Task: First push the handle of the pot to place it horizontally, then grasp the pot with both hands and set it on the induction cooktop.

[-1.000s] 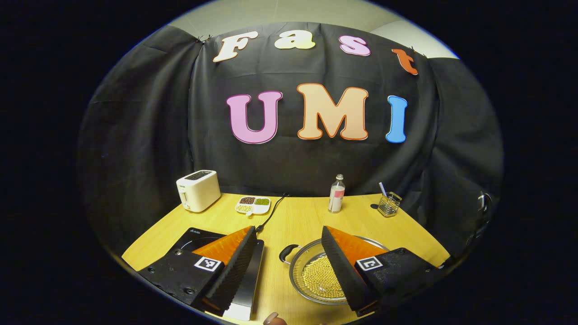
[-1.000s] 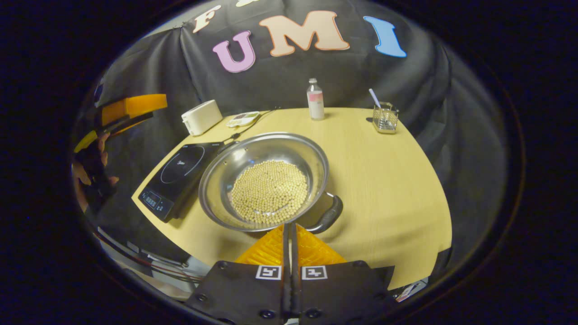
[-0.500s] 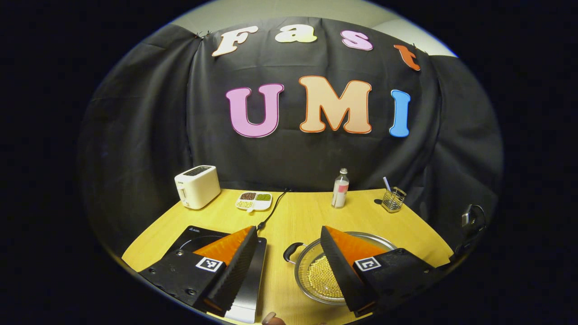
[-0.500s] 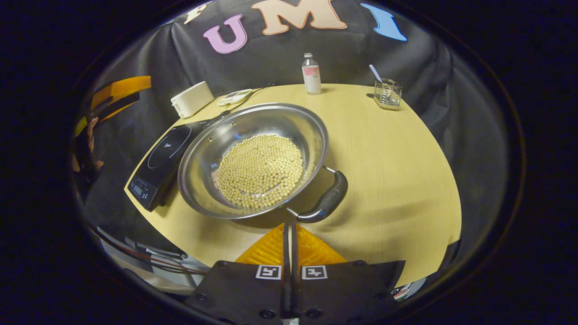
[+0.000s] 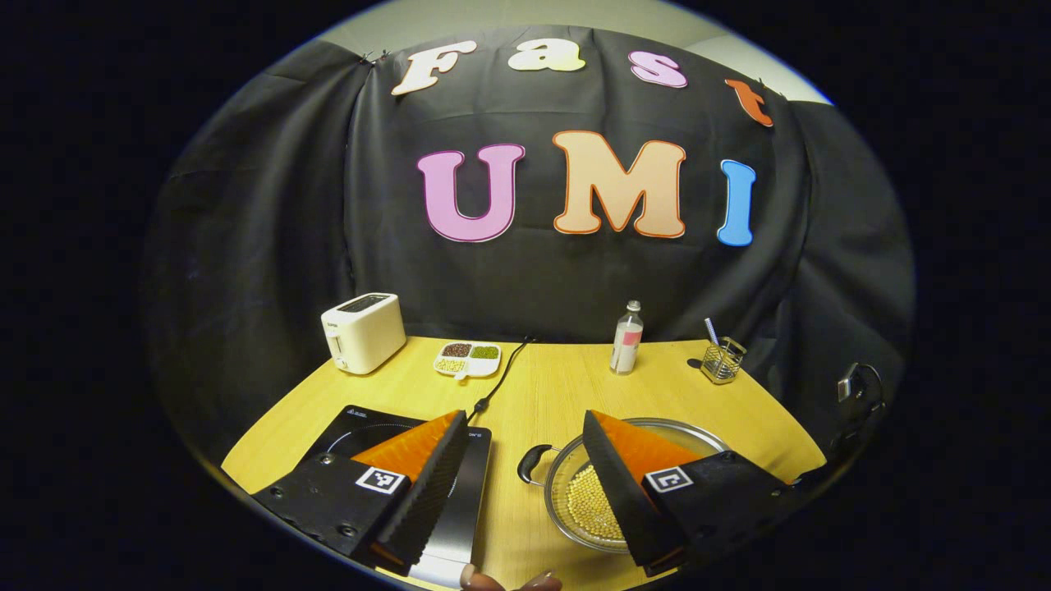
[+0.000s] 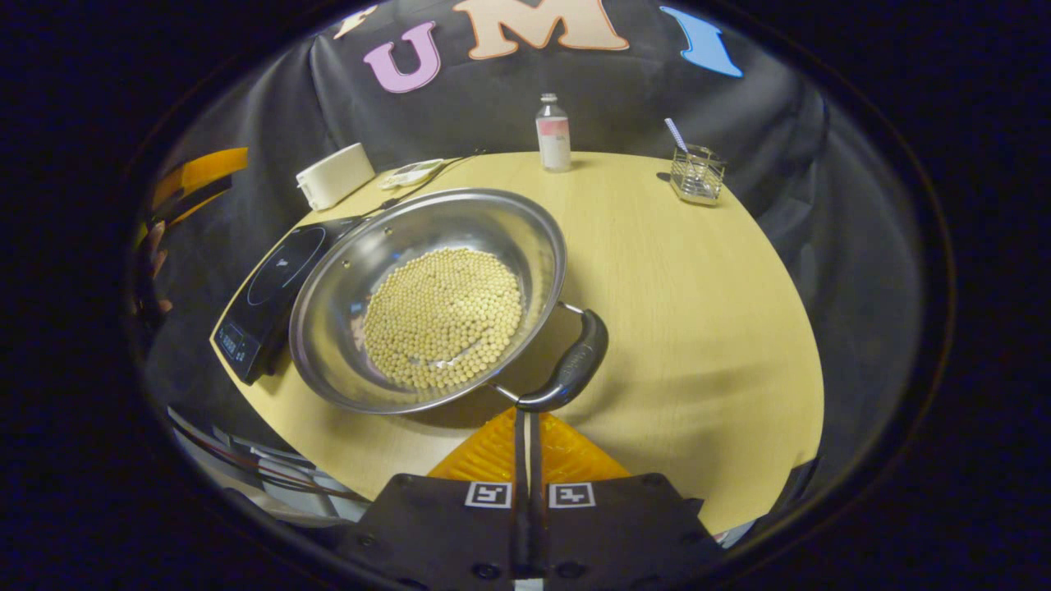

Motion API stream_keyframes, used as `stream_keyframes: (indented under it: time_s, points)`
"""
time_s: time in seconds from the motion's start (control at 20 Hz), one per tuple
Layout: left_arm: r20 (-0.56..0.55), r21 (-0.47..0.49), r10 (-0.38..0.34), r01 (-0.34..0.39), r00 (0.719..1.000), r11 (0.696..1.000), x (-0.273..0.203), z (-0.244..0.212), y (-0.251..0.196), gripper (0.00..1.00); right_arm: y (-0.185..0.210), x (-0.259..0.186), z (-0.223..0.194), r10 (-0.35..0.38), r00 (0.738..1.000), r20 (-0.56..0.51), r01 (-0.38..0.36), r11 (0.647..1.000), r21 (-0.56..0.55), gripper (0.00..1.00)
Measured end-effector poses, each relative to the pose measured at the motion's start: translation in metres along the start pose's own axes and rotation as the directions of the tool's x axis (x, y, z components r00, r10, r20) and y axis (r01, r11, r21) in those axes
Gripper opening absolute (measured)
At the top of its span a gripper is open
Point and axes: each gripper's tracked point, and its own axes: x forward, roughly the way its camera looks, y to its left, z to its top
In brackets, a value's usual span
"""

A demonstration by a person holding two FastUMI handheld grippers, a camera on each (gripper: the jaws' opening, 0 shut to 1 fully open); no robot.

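The pot (image 6: 427,304) of beans sits near the worktop's (image 6: 698,312) front edge, beside the induction cooktop (image 6: 271,287). The right claw (image 6: 526,423), pressed closed and empty, seems to touch the near handle (image 6: 571,369). The left claw (image 5: 525,484) hovers spread wide, holding nothing.

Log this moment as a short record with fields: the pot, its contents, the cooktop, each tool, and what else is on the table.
pot: steel pot on the table, beside the induction cooktop, not on it
contents: pale round beans
near handle: dark handle just ahead of the right tool's tips
right tool: shut, holding nothing
left tool: open, above the table's near edge
back of table: toaster, divided dish, bottle, wire holder
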Motion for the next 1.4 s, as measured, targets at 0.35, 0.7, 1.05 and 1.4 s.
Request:
stream_keyframes:
  time_s: [0.35, 0.7, 1.05, 1.4]
  points:
    - [-0.019, 0.000, 0.000, 0.000, 1.000, 1.000, 0.003, -0.006, 0.002, 0.91, -0.018, 0.013, 0.012, -0.017, 1.000, 0.002, 0.017, 1.000, -0.009, 0.02]
    - [-0.040, -0.007, 0.014, -0.014, 0.999, 1.000, 0.003, -0.014, 0.008, 0.91, -0.030, 0.023, 0.024, -0.028, 1.000, 0.012, 0.028, 0.999, -0.024, 0.02]
    - [-0.060, -0.020, 0.010, -0.012, 0.998, 1.000, 0.006, -0.018, 0.007, 0.91, -0.037, 0.031, 0.032, -0.033, 0.999, 0.019, 0.034, 0.999, -0.029, 0.02]
    - [-0.063, -0.019, 0.014, -0.016, 0.998, 1.000, 0.008, -0.020, 0.009, 0.91, -0.040, 0.034, 0.036, -0.033, 0.999, 0.020, 0.034, 0.999, -0.033, 0.02]
